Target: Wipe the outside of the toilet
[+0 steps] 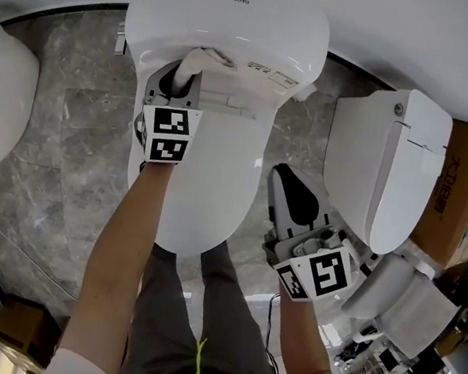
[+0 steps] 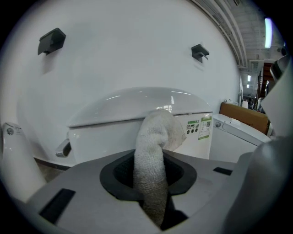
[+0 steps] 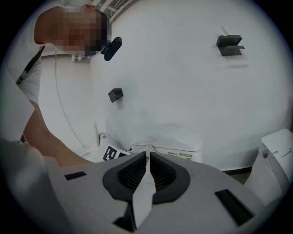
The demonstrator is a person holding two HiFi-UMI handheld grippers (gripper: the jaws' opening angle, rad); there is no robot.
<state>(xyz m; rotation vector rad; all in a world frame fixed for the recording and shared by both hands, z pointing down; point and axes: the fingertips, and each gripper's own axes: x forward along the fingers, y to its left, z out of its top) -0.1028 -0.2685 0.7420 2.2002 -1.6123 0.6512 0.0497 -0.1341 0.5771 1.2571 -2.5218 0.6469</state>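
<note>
Head view: cloth at the foot of the tank

The left gripper [image 1: 180, 79] clamps a white cloth [image 1: 211, 56], its free end just ahead of the jaws, where the toilet [image 1: 210, 170] lid meets the tank [image 1: 233, 9]. The right gripper [image 1: 292, 188] hangs beside the bowl, jaws drawn together on nothing. Grey marble floor [image 1: 61, 123] lies open left of the left gripper; a second toilet [image 1: 397, 162] and cardboard box [image 1: 458, 192] crowd the right gripper's right. A white wall [image 2: 119, 50] rises beyond the tank

Glossy white toilet [image 1: 209, 178], lid down, a bunched white cloth [image 1: 207, 57] against its tank's front.
</note>
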